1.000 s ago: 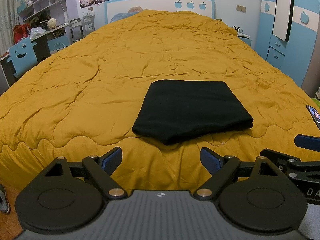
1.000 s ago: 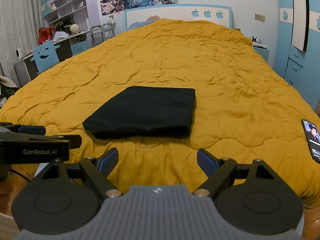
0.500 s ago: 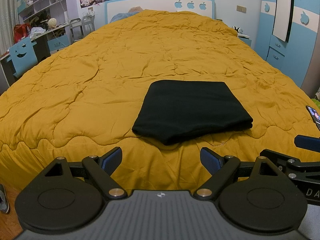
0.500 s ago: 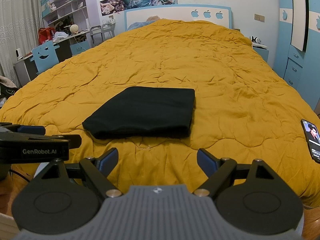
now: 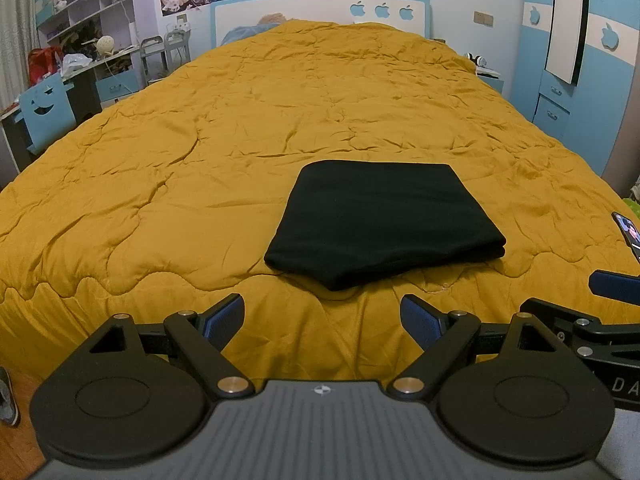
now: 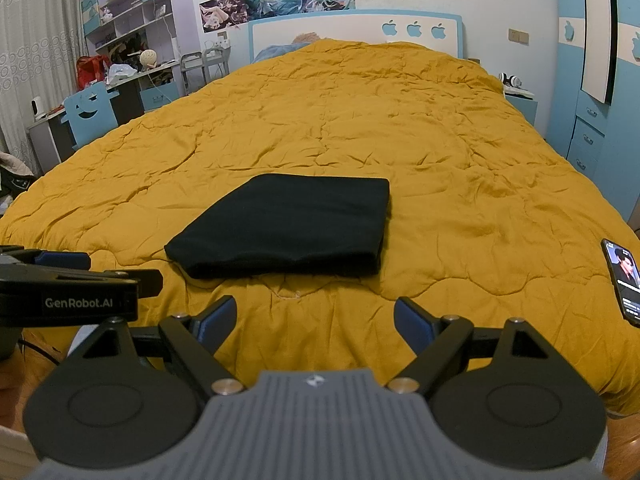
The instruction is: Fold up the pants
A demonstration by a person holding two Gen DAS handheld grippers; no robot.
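Observation:
The black pants (image 5: 380, 220) lie folded into a flat rectangle on the mustard-yellow quilt (image 5: 280, 120), near the bed's front edge. They also show in the right wrist view (image 6: 288, 226). My left gripper (image 5: 322, 318) is open and empty, held back from the bed's front edge, just short of the pants. My right gripper (image 6: 314, 320) is open and empty, level with the left one, with the pants ahead and slightly left. Each gripper shows at the edge of the other's view, the right one (image 5: 600, 320) and the left one (image 6: 80, 288).
A phone (image 6: 624, 280) with a lit screen lies on the quilt at the right edge of the bed. A desk with a blue chair (image 6: 90, 114) stands to the left. A blue wardrobe (image 6: 600, 80) stands to the right. The headboard (image 6: 356, 30) is at the far end.

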